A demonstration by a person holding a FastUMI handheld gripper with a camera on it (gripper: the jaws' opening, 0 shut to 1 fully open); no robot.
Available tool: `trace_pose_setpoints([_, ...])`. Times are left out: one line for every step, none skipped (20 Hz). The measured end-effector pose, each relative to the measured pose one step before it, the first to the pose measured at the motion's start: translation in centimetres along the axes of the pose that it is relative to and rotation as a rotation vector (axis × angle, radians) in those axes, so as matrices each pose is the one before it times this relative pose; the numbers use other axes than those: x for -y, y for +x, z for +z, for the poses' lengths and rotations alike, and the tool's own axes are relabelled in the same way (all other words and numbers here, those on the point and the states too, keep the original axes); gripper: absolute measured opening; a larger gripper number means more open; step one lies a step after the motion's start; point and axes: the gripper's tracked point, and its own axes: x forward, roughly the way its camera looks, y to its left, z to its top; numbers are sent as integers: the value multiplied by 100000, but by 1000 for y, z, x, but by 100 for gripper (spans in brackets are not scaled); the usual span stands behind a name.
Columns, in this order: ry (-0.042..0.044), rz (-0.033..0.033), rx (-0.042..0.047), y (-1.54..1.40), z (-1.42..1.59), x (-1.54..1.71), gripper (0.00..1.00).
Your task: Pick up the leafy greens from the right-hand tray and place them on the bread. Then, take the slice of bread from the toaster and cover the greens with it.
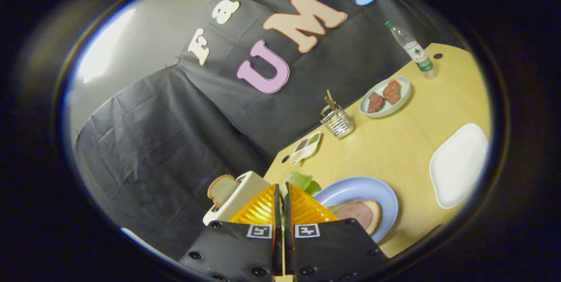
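Observation:
My gripper [281,190] is shut on the leafy greens [301,181], which stick out past the fingertips, held above the table. Just beside the fingers lies a blue plate [377,194] with a slice of bread [373,216] topped by a pink slice of ham [356,214]. On the other side of the fingers stands a white toaster [241,198] with a bread slice [221,189] sticking out of its slot. The whole view is tilted.
A white tray [458,164] rests on the wooden table [394,141] beyond the blue plate. Farther off are a pale green plate [385,96] with meat pieces, a wire utensil holder [337,120], a small divided dish [306,147] and a water bottle [412,49].

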Motion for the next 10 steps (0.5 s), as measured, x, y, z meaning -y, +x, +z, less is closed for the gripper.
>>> trace_pose_setpoints([-1102,-1598,-959,299,-497,371,5])
trace_pose_setpoints([-1454,-2504,-998,290,-385,609,5])
trace_pose_setpoints([-1854,-3673,-953,144,-458,891,5])
trace_pose_setpoints([-2354,-5502,-1441,179,-399,1349,5])
trace_pose_setpoints([-3019,-6105,-1724,-56,-505,1531,5])
trace_pose_setpoints([-2580,-4924,-1457,156,-388,1272,5])
trace_pose_setpoints([-1551,-2435,-1414,129,-533,577,5])
trace_pose_setpoints([-1185,-1694,-1545,136,-396,376,5])
trace_pose_setpoints([-1537,-1762,-1235,68,-400,379,5])
trace_pose_setpoints([-2036,-2228,-1002,86,-330,538,5])
